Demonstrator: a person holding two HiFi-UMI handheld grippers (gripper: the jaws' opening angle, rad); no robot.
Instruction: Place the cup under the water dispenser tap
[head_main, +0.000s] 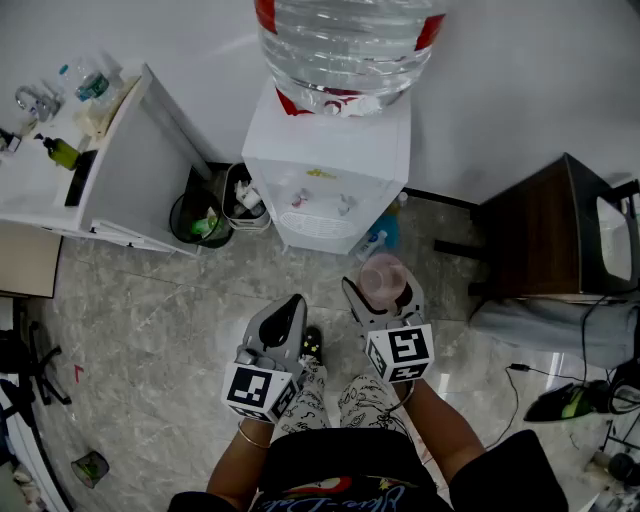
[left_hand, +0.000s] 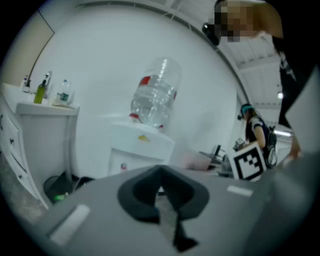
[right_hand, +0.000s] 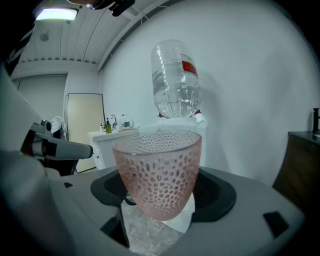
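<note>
A pink, dimpled translucent cup (head_main: 382, 280) stands upright between the jaws of my right gripper (head_main: 383, 292), which is shut on it. In the right gripper view the cup (right_hand: 159, 172) fills the middle, with the pads on both sides. The white water dispenser (head_main: 330, 190) stands ahead on the floor, a large clear bottle (head_main: 345, 50) on top and two taps (head_main: 320, 203) on its front. The cup is short of the dispenser, apart from it. My left gripper (head_main: 288, 312) is beside it on the left, shut and empty; in its own view the left gripper (left_hand: 162, 192) has its pads together.
A white cabinet (head_main: 120, 160) with small bottles stands at the left. Two bins (head_main: 215, 210) sit between it and the dispenser. A dark wooden cabinet (head_main: 545, 235) is at the right, with cables on the floor near it. A blue bottle (head_main: 381, 236) lies by the dispenser's foot.
</note>
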